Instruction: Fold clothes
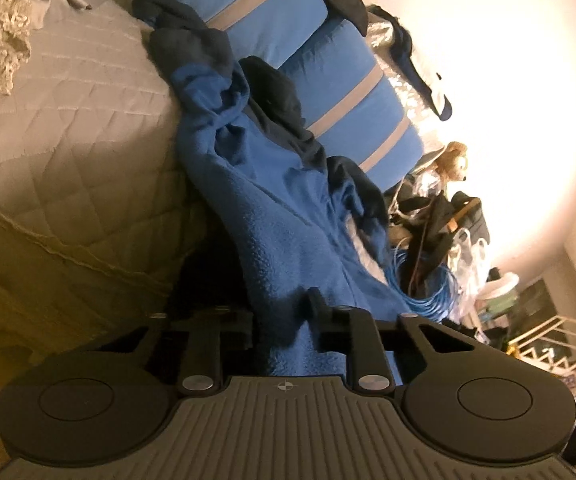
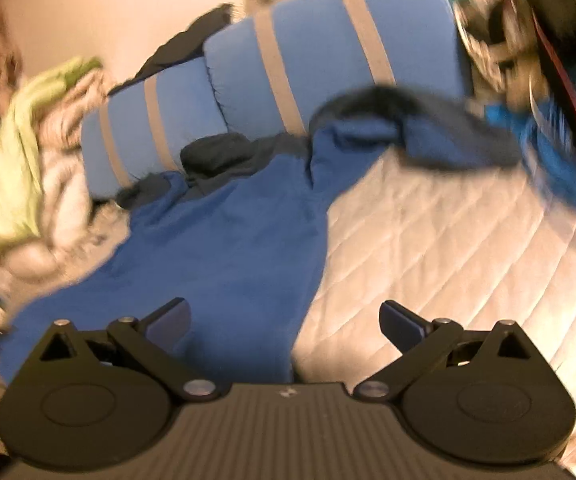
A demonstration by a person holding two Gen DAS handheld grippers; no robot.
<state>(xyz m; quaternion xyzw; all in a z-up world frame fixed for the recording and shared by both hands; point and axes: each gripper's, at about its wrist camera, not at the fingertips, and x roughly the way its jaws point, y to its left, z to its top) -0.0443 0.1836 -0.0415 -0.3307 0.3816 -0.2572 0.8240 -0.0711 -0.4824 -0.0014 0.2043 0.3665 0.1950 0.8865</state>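
A blue fleece top (image 1: 283, 216) with dark navy sleeves and collar hangs stretched from the bed down to my left gripper (image 1: 283, 320), which is shut on its lower edge. The same blue fleece top (image 2: 231, 240) lies spread across the quilted bedspread (image 2: 448, 240) in the blurred right wrist view, one navy sleeve (image 2: 428, 120) reaching right. My right gripper (image 2: 283, 320) stands open above the top's hem, nothing between its fingers.
Blue pillows with grey stripes (image 1: 296, 40) line the bed's far side, also seen as blue striped pillows (image 2: 288, 60). A green and white pile of laundry (image 2: 35, 160) lies at left. A teddy bear (image 1: 454, 160), blue cable coils (image 1: 420, 280) and clutter crowd the floor by the wall.
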